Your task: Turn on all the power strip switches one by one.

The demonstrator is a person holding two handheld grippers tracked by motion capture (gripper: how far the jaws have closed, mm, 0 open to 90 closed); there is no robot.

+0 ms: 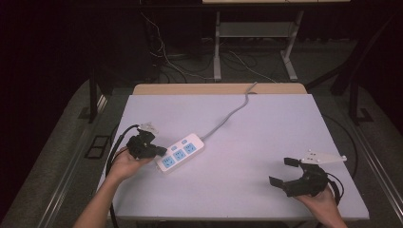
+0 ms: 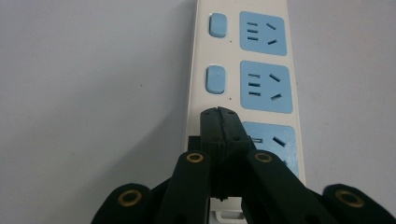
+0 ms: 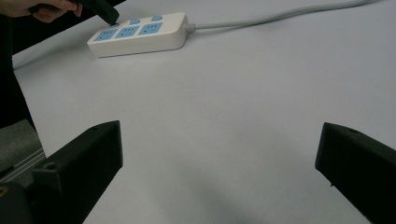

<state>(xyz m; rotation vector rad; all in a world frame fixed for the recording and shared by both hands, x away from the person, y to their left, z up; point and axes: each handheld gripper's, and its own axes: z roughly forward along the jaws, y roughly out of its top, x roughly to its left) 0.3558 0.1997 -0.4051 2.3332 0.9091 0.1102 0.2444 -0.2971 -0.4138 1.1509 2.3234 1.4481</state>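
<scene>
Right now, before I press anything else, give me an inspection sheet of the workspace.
Surface: white table, bare apart from the strip.
Job's things: white power strip with three blue sockets, lying flat at the left.
Clutter: nothing seen.
Grippers: left gripper shut, tip over the strip's nearest switch, contact unclear; right gripper open, apart from the strip.
Cables: grey strip cord runs to the far edge; black gripper cables trail off the near side.
Surroundings: dark floor, desk legs and loose wires behind.
</scene>
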